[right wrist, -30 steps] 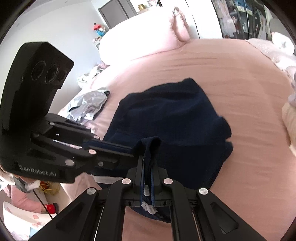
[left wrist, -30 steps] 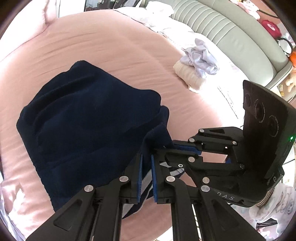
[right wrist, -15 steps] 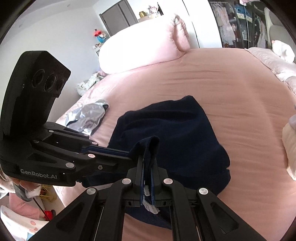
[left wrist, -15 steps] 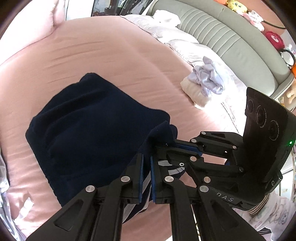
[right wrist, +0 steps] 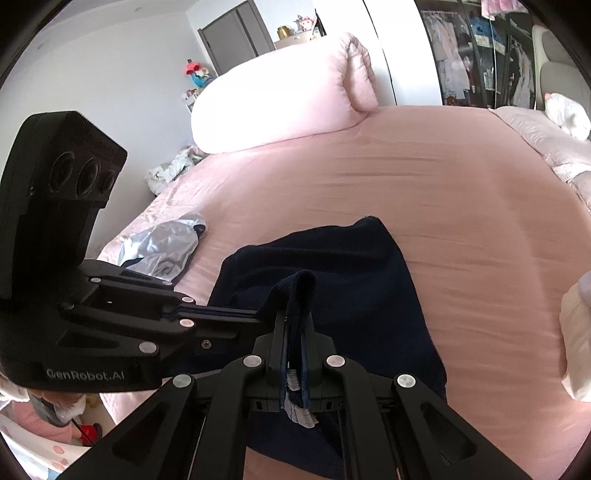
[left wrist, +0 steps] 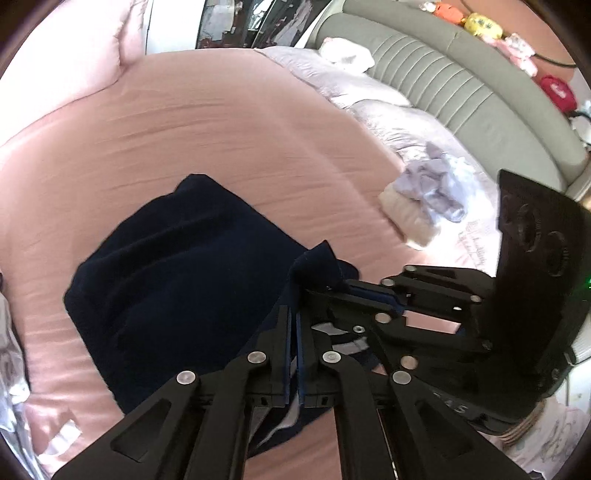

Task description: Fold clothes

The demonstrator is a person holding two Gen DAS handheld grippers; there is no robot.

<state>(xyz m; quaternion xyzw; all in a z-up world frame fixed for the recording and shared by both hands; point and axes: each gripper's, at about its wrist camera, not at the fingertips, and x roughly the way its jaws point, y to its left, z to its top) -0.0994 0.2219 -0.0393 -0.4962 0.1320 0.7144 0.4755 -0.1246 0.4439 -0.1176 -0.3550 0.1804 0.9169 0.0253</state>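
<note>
Left wrist view: left gripper fingers clamped on hem of navy garment, rest draped on pink bed. Soft, limp, likely light.

Right wrist view: right gripper fingers pinching same edge; hold hem corners, keep taut.

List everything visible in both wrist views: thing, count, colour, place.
navy garment: one, dark blue, middle of the bed, near edge lifted
bed sheet: one, pink, under the garment
bolster pillow: one, pale pink, far end of the bed
silver-grey garment: one, bed edge, beside the navy one
lilac and cream clothes pile: one, near the headboard
headboard: one, grey-green, padded
plush toys: several, on the headboard
left gripper: black, shut on the garment edge
right gripper: black, shut on the garment edge
</note>
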